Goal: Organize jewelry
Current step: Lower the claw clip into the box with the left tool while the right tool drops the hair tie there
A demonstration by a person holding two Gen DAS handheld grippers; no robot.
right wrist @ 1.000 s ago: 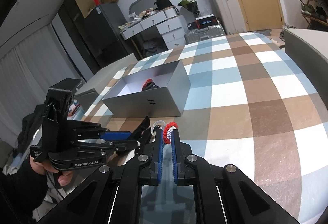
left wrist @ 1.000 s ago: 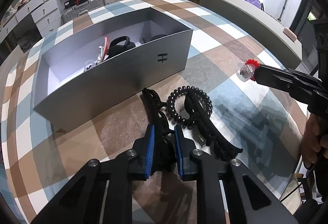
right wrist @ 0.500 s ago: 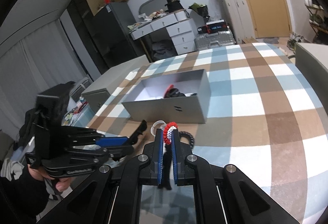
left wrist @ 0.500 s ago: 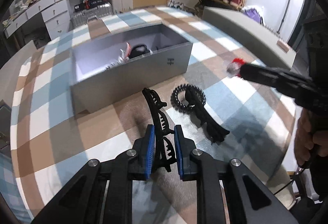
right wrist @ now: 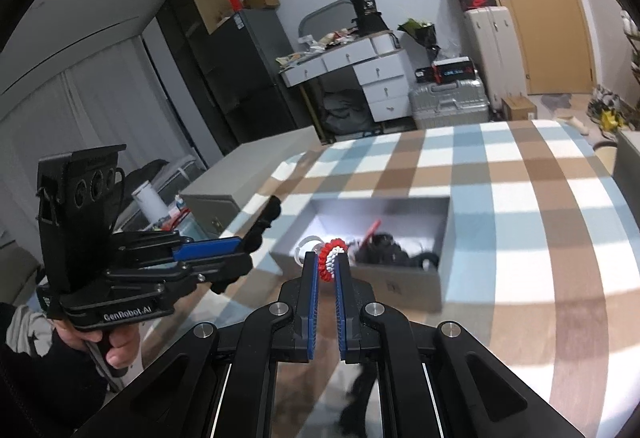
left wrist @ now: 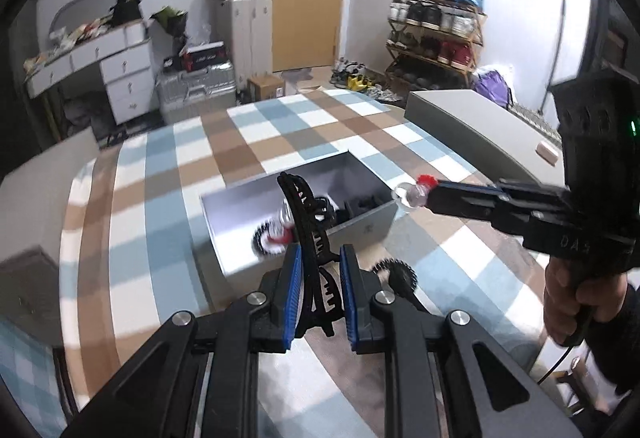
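A tablecloth [left wrist: 168,173] is showing a check of brown, pale blue and white squares, and on it a box [right wrist: 446,238] is showing plain silver-grey walls with a paler floor. The left gripper [left wrist: 318,258], black with blue pads [left wrist: 291,290], is showing a black hair claw [left wrist: 308,222] between them, while a black spiral hair tie [left wrist: 394,272] is lying on the check. The right gripper [right wrist: 328,266], likewise black with blue pads [right wrist: 314,302], is showing a red-and-white beaded ring [right wrist: 330,262] with a clear band.
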